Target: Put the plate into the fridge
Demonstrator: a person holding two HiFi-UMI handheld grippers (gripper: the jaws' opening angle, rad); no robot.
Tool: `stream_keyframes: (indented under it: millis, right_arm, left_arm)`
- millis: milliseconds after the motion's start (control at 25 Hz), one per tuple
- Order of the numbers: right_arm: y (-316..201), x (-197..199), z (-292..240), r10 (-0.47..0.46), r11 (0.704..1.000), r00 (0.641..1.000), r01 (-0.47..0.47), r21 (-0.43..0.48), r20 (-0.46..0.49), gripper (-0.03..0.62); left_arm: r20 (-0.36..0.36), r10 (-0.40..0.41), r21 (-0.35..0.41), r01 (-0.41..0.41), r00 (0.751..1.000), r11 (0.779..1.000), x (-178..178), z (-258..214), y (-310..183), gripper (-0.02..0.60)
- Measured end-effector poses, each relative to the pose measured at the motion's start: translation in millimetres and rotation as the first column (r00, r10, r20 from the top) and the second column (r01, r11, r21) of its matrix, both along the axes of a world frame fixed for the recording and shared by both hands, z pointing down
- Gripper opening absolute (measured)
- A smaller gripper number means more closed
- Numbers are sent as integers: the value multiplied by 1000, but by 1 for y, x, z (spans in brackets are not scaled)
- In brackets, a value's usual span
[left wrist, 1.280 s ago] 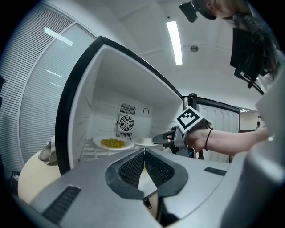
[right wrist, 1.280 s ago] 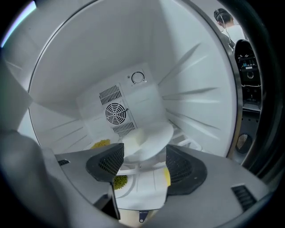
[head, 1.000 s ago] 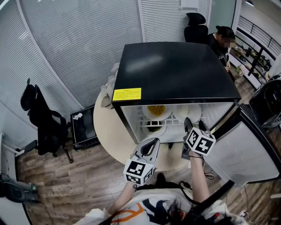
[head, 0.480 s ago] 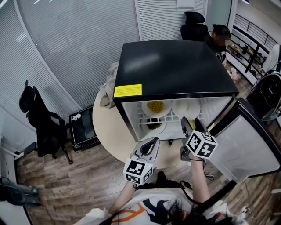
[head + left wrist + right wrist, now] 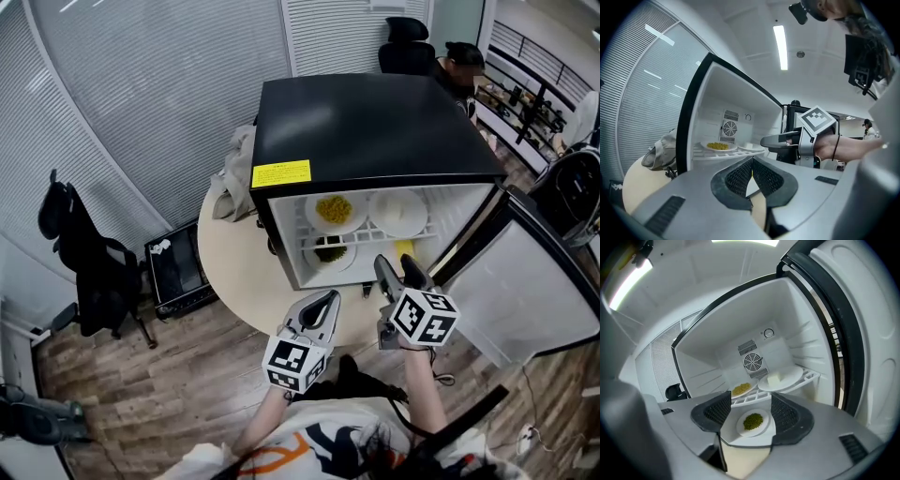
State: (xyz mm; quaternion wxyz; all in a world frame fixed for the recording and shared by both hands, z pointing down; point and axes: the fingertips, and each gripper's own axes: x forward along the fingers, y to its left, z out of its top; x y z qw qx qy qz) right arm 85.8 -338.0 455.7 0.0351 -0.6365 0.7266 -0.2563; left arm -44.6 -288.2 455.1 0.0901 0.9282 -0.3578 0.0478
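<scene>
**Placement check**

My right gripper [image 5: 750,405]: jaws wide apart, having just closed a little, nothing between them. My left gripper [image 5: 751,163]: jaws together, empty. The plate [image 5: 398,212], white with a pale block, sits on the fridge's [image 5: 375,131] upper shelf [image 5: 812,376], right of the yellow-food plate [image 5: 334,210]. The right gripper is farther from the opening than a second ago.

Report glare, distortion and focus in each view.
Head view: wide-angle lens bends the window blinds; a soft glare patch sits on the glossy black fridge top. Left gripper view: long ceiling light strip blown out, corners dark. Right gripper view: same fisheye curve; white plate of green food looks sharp.
</scene>
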Motion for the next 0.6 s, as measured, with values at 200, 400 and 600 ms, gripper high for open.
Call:
stream_keyframes:
  millis: [200,400,600]
  right_arm:
    - [23,-13,1,1,1000,1000,-1,12,25,219]
    - [49,-21,1,18,1000,999,-19,22,45,138]
    - [74,-28,4,17,1000,998,-18,17,63,89]
  left_arm:
    - [2,10,-15,-10,1000,1000,-11,5,17,14]
    - [-2,28,-31,-28,1000,999,-19,10,35,14]
    - [-3,40,-47,-41,999,998,-22,16,51,14]
